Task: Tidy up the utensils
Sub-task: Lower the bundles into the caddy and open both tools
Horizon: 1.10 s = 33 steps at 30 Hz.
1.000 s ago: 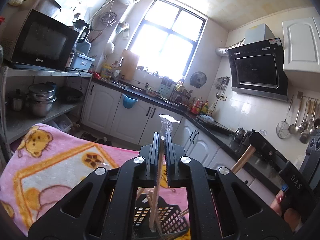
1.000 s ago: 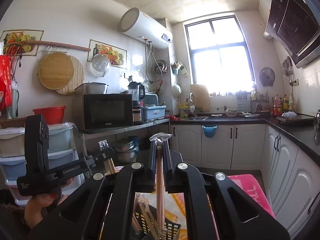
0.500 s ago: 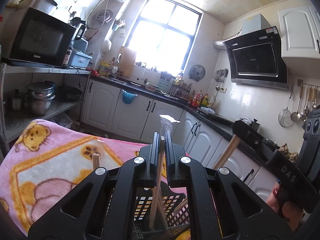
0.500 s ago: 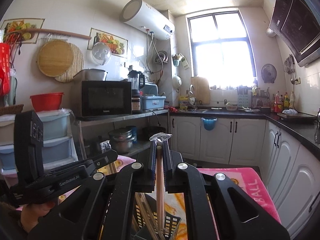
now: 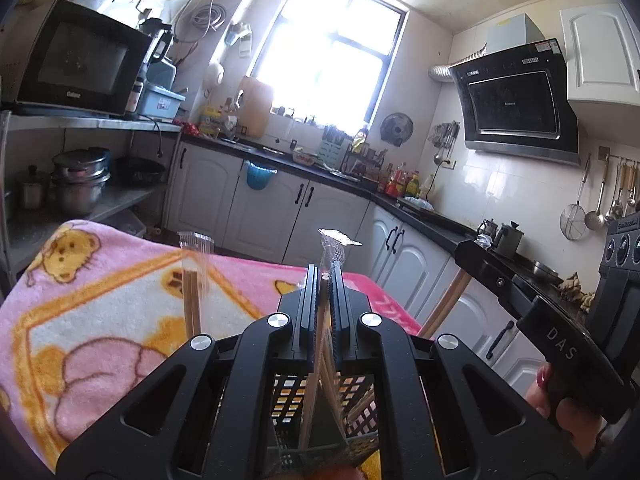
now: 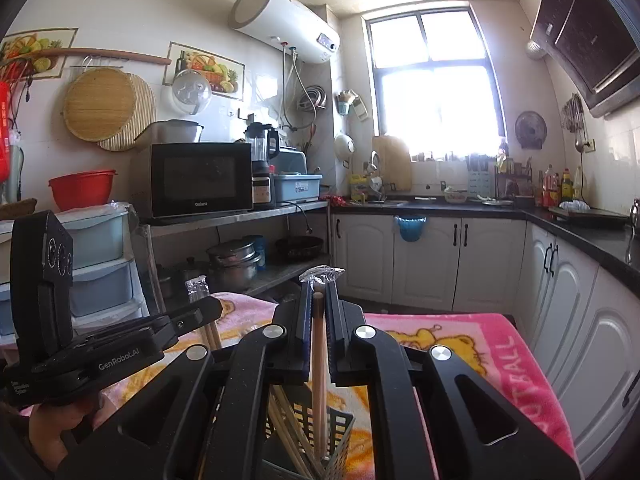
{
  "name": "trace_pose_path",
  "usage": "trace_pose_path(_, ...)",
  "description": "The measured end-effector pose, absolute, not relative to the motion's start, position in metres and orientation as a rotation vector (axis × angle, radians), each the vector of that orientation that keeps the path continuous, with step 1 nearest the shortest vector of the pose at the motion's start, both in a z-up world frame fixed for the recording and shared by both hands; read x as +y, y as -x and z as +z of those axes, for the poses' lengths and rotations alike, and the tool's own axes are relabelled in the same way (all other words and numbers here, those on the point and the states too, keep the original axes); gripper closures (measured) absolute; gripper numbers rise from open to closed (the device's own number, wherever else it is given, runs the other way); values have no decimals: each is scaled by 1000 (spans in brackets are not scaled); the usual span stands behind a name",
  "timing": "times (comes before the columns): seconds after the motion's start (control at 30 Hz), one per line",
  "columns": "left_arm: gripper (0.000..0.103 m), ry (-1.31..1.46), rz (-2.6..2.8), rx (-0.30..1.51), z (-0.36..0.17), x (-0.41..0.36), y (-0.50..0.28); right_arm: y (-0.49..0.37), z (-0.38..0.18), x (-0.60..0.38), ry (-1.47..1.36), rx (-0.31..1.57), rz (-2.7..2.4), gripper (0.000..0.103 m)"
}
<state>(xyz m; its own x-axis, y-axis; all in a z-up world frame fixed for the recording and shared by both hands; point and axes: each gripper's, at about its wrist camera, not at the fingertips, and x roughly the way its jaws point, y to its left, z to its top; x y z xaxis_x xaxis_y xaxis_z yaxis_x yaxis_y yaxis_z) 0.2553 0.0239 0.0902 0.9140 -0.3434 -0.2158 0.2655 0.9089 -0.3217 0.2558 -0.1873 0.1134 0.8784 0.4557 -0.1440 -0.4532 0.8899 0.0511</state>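
Observation:
My left gripper [image 5: 322, 276] is shut on a plastic-wrapped pair of wooden chopsticks [image 5: 316, 360], held upright with the lower end inside a black mesh utensil basket [image 5: 292, 396]. My right gripper [image 6: 319, 294] is shut on another wrapped pair of chopsticks [image 6: 319, 364], upright over the same basket [image 6: 340, 428], which holds several chopsticks. Another wrapped pair [image 5: 194, 280] stands upright at the left in the left wrist view. The right gripper also shows in the left wrist view [image 5: 472, 258], the left gripper in the right wrist view [image 6: 208, 312].
The basket rests on a pink cartoon blanket [image 5: 100, 300] over a table. White cabinets with a black counter [image 6: 440, 204] run along the back and right. A metal shelf with a microwave [image 6: 196, 178] and pots [image 5: 80, 180] stands at the left.
Both grippers have lowered with their chopsticks toward the basket. More of the blanket shows, and the upright wrapped pair at the left has come fully into the left wrist view.

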Motion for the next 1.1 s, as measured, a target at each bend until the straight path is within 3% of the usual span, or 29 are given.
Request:
trace_pose_path(0.4, 100, 299, -331, 358, 75, 22, -258, -257, 95, -188, -26, 229, 465, 96)
trace_pose_path(0.77, 98, 307, -330, 399, 74, 26, -253, -255, 86, -196, -70, 300, 467, 72)
trace_pose_path(0.9, 78, 324, -327, 415, 73, 30, -250, -249, 84, -198, -77, 312, 468, 67)
trace_pose_path(1.1, 62, 331, -331, 409, 72, 36, -241, -242, 83, -203, -83, 328, 464, 61)
